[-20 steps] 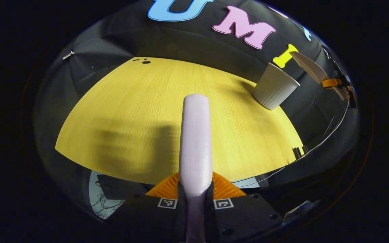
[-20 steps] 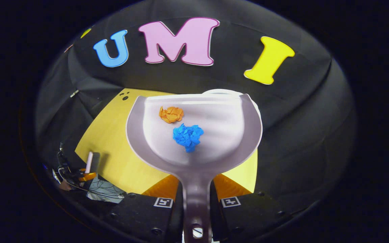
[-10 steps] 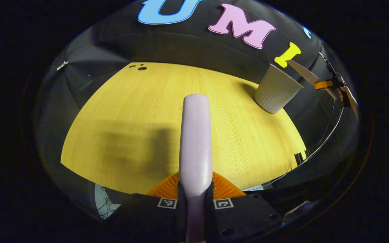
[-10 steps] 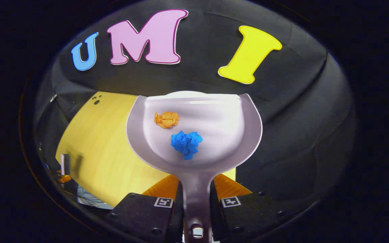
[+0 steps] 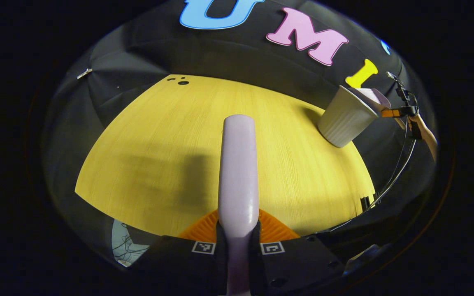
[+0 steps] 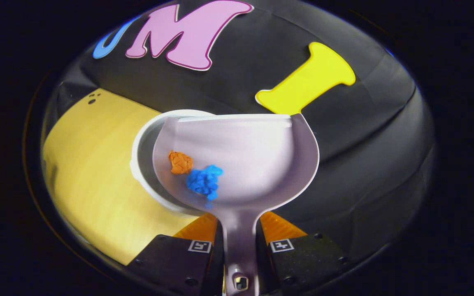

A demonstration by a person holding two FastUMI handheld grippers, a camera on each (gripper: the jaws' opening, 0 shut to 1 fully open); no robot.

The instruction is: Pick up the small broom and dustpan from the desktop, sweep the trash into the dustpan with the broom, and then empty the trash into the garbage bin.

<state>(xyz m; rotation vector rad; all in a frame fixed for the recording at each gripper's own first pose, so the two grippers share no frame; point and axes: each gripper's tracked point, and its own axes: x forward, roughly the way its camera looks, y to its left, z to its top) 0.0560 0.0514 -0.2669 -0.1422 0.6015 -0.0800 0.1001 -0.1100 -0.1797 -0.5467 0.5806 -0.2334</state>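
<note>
The big yellow worktop (image 5: 171, 148) is swept bare, so the sweeping looks done and the emptying step is on now. The garbage bin (image 5: 346, 122) stands near the far right corner of the worktop. The dustpan (image 6: 237, 164) hangs right over the bin, tipped to one side, and the bin's white rim peeks out from under it. The right tool (image 6: 240, 246) pinches the dustpan's handle tight. The broom (image 5: 238, 172) is pinched in the left tool (image 5: 237, 247), well away from the bin. The blue paper ball (image 6: 204, 181) and the orange paper ball (image 6: 180, 162) sit in the pan's low side. Next I think the pan must tip more so both balls drop in. Nothing blocks the bin, but a ball could slide past the rim.
</note>
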